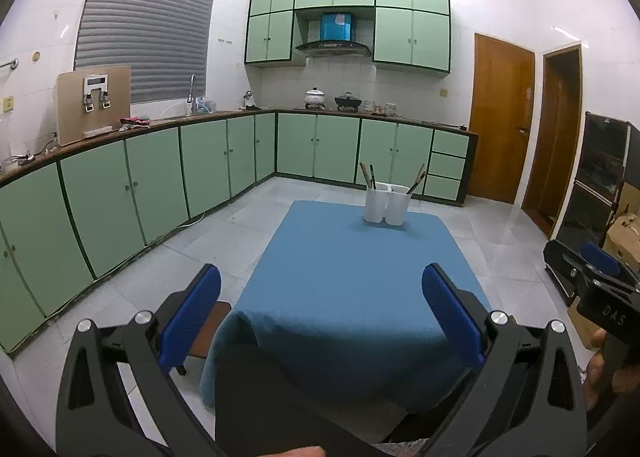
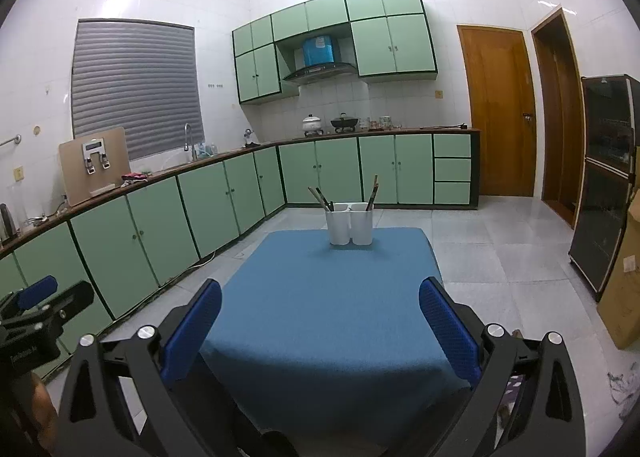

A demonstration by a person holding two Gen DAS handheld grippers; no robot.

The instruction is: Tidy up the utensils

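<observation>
Your left tongs [image 1: 320, 313] and right tongs [image 2: 320, 321] hover spread and empty at frame bottom; the utensils [image 2: 323, 199] stand upright in twin cups [image 2: 350, 224] at the worktop's [image 2: 320, 297] far edge, dead ahead.

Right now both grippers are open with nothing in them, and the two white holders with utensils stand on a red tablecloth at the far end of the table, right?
Nearly. The tablecloth is blue, not red, as the right wrist view shows. The rest holds: the left gripper and right gripper are open and hold nothing, and the two white holders with utensils stand at the far end.
</observation>
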